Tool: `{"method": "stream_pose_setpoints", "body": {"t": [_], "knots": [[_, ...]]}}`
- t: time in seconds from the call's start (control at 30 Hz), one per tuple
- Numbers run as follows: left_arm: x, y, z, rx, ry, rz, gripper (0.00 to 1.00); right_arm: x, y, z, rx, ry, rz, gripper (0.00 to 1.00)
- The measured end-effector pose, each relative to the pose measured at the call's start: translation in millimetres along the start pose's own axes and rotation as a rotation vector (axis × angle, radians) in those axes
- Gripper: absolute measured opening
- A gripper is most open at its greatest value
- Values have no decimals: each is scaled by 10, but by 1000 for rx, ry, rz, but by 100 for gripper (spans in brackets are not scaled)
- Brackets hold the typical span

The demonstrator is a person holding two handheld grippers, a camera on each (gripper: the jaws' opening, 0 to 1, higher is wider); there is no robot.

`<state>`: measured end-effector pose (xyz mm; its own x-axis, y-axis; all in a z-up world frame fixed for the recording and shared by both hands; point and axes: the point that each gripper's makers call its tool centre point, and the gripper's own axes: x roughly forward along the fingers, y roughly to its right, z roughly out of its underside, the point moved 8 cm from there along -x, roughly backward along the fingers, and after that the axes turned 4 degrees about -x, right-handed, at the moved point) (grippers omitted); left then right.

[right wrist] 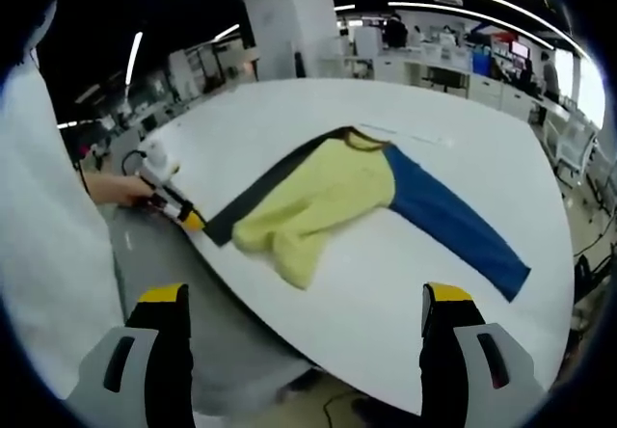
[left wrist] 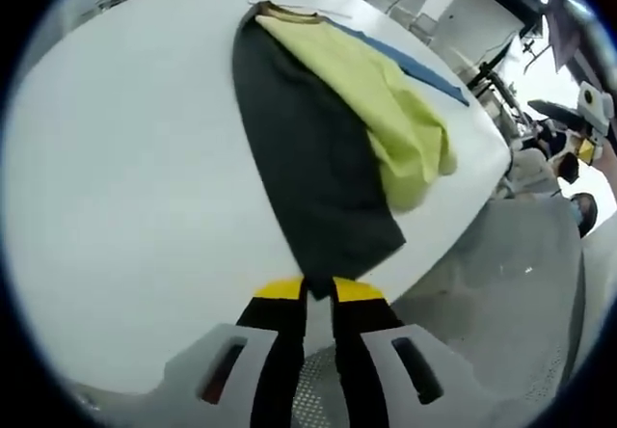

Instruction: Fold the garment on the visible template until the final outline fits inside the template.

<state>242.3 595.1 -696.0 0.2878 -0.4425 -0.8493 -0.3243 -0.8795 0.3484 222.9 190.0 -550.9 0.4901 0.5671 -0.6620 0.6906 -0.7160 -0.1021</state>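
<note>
One garment we count: long-sleeved shirt (right wrist: 328,201) with yellow-green body, blue sleeve, dark grey folded strip, lying on white round-edged table (right wrist: 453,274). Two grippers. Left gripper (left wrist: 318,288), yellow-tipped black jaws pinched narrow on grey strip's near corner at table edge. Right gripper (right wrist: 304,303) jaws spread wide, holding nothing, off table's near edge. Template we cannot make out; blue sleeve mostly hidden in left gripper view.

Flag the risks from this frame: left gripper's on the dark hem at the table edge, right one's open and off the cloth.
1. The left gripper pinches the dark panel right at the table edge; a tug could drag the hem off the surface.
2. The yellow part lies bunched, so folding now may trap wrinkles.
3. The blue sleeve sprawls far out, while the right gripper hangs open, away from it.
</note>
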Motion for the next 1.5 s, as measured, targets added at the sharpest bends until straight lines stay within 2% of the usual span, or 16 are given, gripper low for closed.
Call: {"method": "stream_pose_setpoints", "body": {"t": [0.1, 0.83, 1.17, 1.5], "knots": [[17, -25, -11, -10, -8, -1, 0, -2, 7, -14, -3, 1, 3, 100], [31, -29, -19, -4, -42, -2, 0, 17, 20, -8, -17, -8, 2, 100], [-241, -77, -137, -34, 9, -26, 0, 11, 32, -14, -15, -3, 9, 100], [-292, -145, -141, -30, 11, -35, 0, -8, 19, -37, -15, 20, 21, 100]]}}
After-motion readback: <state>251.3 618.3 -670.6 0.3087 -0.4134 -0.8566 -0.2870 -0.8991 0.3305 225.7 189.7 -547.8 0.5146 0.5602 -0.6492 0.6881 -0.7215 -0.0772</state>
